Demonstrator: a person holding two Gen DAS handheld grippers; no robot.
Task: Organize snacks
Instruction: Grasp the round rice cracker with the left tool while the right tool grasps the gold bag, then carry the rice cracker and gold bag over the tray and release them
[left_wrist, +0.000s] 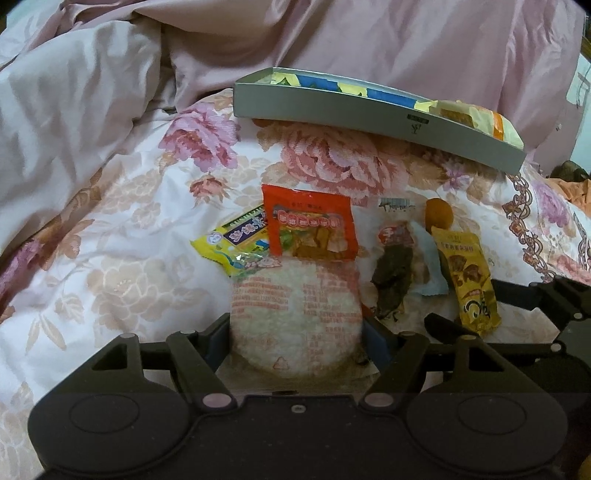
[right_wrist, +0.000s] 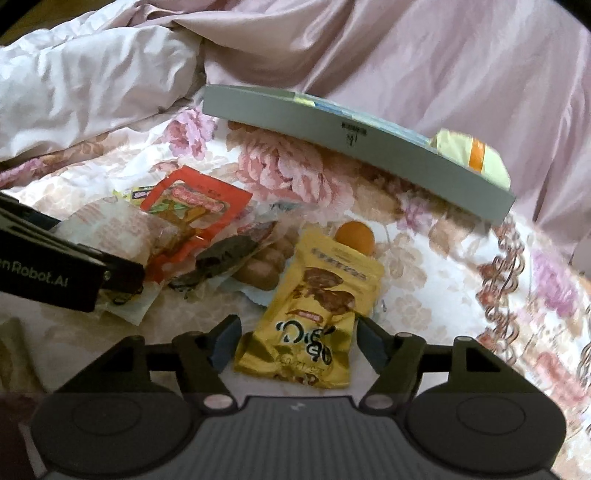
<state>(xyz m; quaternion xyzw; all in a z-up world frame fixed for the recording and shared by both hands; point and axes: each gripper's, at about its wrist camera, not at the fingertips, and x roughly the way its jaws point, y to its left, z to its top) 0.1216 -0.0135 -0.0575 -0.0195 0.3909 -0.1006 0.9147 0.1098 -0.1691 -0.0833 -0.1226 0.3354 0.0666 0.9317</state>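
Where left hand-held gripper (left_wrist: 295, 332) pinches rice cracker (left_wrist: 295, 314), right hand-held gripper (right_wrist: 295, 336) spread around yellow packet (right_wrist: 310, 317)

The grey box (left_wrist: 369, 110) shows only its near wall, so most of its contents are hidden apart from blue and yellow wrapper tops and a pale packet (left_wrist: 491, 122) over the rim. The red packet (left_wrist: 312, 227) covers part of the yellow-green packet (left_wrist: 229, 247) and the round rice cracker's (left_wrist: 295, 317) top edge, and the cracker's printing is too small to read. In the right wrist view the left gripper's (right_wrist: 122, 273) body is cut off by the picture's edge (its lettering too), and 1 orange ball (right_wrist: 356, 236) sits half hidden behind the gold pouch (right_wrist: 317, 314).
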